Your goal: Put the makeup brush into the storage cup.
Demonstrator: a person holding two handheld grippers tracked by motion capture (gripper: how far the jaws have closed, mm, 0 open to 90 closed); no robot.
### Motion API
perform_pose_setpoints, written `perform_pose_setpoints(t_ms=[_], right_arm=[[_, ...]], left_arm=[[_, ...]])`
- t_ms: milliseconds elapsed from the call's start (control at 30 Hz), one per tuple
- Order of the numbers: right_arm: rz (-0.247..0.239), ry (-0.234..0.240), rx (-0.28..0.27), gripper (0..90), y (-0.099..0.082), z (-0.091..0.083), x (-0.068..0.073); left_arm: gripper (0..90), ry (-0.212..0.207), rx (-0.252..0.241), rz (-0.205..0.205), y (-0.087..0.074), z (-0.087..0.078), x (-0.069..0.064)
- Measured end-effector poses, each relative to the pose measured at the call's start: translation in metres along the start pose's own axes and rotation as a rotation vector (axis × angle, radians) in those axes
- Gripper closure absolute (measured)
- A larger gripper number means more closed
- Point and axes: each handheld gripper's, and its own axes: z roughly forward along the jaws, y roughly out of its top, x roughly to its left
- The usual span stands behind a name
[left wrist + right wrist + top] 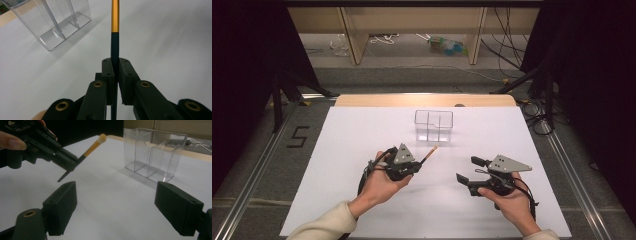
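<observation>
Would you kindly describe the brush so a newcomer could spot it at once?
On the white table sheet, before the clear plastic divided box, find the left tool. Clamped in it is the slim makeup brush: black handle, gold ferrule, pale tip pointing toward the box.

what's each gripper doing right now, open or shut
Left gripper: shut on the slim black-and-gold makeup brush with a pale tip.
Right gripper: open, holding nothing.

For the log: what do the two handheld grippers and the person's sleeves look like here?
Both grippers are black, each topped by a grey three-cornered plate dotted with small dark holes: the left gripper and the right gripper. Black cables loop from each beside the hand. Up close, the jaws are blocky black pads on linkage arms with brass-coloured pivot rings. The sleeves are cream-coloured.
</observation>
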Motion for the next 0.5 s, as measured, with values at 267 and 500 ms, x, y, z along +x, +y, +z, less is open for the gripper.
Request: perform_pose_setpoints(t_ms=[267, 500], right_arm=[[0.008, -0.002, 0.019, 19.3, 0.004, 0.01, 0.002], [0.037, 0.028, -0.008, 19.4, 0.007, 0.021, 0.005]], left_arm=[[83.4, -0.002, -0.016, -0.005, 0.001, -0.001, -0.003], [83.4, -0.006, -0.033, -0.004, 0.001, 0.0, -0.006]])
